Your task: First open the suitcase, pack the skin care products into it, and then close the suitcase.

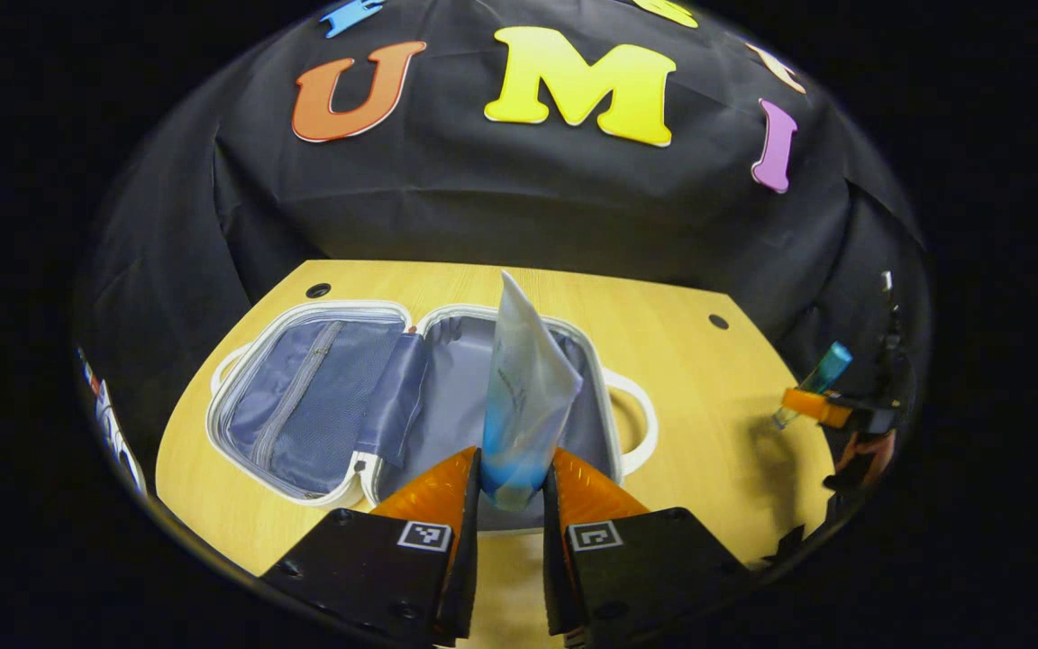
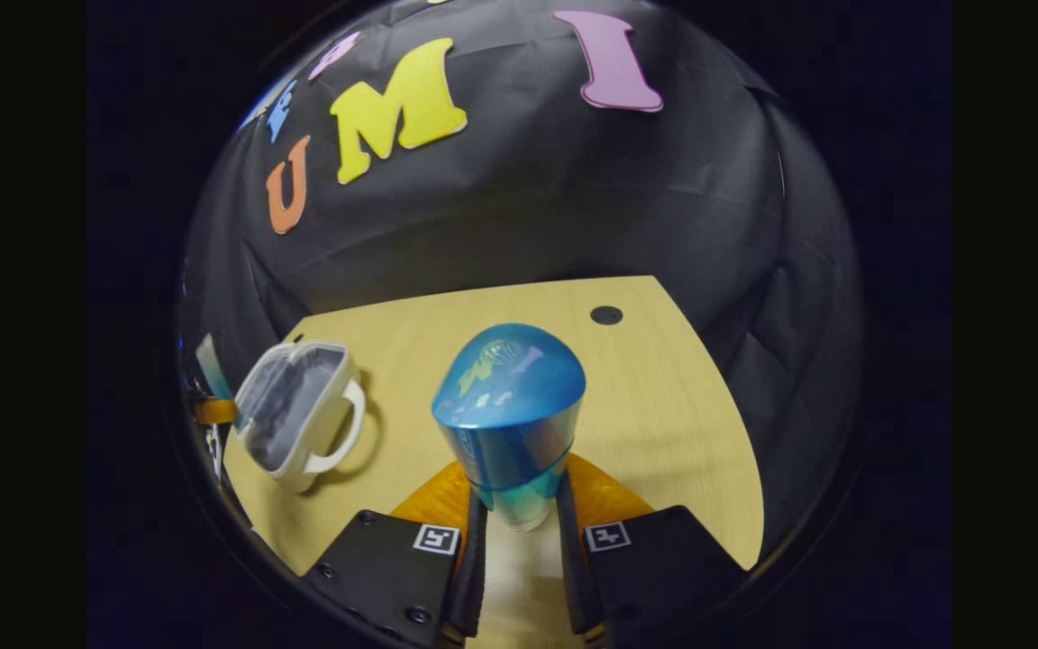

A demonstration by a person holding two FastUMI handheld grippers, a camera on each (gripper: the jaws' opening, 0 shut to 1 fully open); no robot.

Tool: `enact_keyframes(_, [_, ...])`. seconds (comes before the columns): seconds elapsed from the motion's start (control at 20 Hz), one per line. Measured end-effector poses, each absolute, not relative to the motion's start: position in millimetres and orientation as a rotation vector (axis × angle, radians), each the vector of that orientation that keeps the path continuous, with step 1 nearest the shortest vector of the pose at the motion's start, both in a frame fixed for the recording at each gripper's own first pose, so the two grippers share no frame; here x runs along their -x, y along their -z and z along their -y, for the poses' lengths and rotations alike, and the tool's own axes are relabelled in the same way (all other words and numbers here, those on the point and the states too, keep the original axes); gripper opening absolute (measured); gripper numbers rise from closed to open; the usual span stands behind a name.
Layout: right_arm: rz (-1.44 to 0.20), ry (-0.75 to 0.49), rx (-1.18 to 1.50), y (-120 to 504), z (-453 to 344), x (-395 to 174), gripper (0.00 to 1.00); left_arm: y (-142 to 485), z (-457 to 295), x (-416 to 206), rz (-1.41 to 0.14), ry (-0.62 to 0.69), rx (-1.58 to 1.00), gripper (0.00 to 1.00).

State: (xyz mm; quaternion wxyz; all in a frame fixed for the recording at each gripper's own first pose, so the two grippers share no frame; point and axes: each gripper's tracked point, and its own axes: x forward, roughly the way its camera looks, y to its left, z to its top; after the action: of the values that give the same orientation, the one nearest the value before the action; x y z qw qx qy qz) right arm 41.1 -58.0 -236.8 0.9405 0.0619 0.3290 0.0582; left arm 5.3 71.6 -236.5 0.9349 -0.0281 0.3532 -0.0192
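On the wooden worktop [image 1: 708, 397] the suitcase [image 1: 321, 406] lay open; left gripper [image 1: 512, 491] jaws clamped a tube [image 1: 523, 397], right gripper [image 2: 519, 514] jaws clamped a blue-capped bottle [image 2: 510, 415].

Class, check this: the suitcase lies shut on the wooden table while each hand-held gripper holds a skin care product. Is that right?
Not quite. The suitcase lies open, not shut: the left gripper view shows its lined lid folded back. The rest stands: it lies on the wooden table, the left hand-held gripper holds a tube, and the right hand-held gripper holds a blue bottle.
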Motion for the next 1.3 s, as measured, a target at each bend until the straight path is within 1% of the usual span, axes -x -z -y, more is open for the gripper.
enact_keyframes(0.2, [-0.656, -0.173, -0.14, 191, 32, -7, 0.34, 277, -89, -23, -0.784, 0.047, 0.027, 0.33])
enact_keyframes(0.35, [-0.642, -0.184, -0.154, 164, 21, 15, 0.34, 312, -107, -29, -0.871, 0.004, 0.019, 0.33])
enact_keyframes(0.55, [-0.622, -0.193, -0.152, 144, 12, 24, 0.34, 339, -118, -27, -0.972, -0.062, 0.002, 0.34])
enact_keyframes(0.65, [-0.614, -0.199, -0.144, 139, 10, 25, 0.34, 345, -124, -28, -1.0, -0.099, -0.02, 0.34])
enact_keyframes(0.9, [-0.618, -0.212, -0.129, 136, 6, 28, 0.34, 346, -128, -40, -1.017, -0.117, -0.076, 0.37])
enact_keyframes(0.95, [-0.62, -0.221, -0.125, 136, 4, 30, 0.34, 347, -128, -44, -1.025, -0.118, -0.1, 0.39])
enact_keyframes(1.0, [-0.624, -0.226, -0.126, 136, 3, 31, 0.34, 347, -129, -45, -1.027, -0.12, -0.111, 0.48])
enact_keyframes(1.05, [-0.628, -0.23, -0.129, 136, 1, 31, 0.34, 349, -128, -46, -1.035, -0.124, -0.111, 0.41])
enact_keyframes(1.3, [-0.624, -0.247, -0.108, 131, -3, 32, 0.34, 355, -124, -45, -1.048, -0.132, -0.077, 0.42])
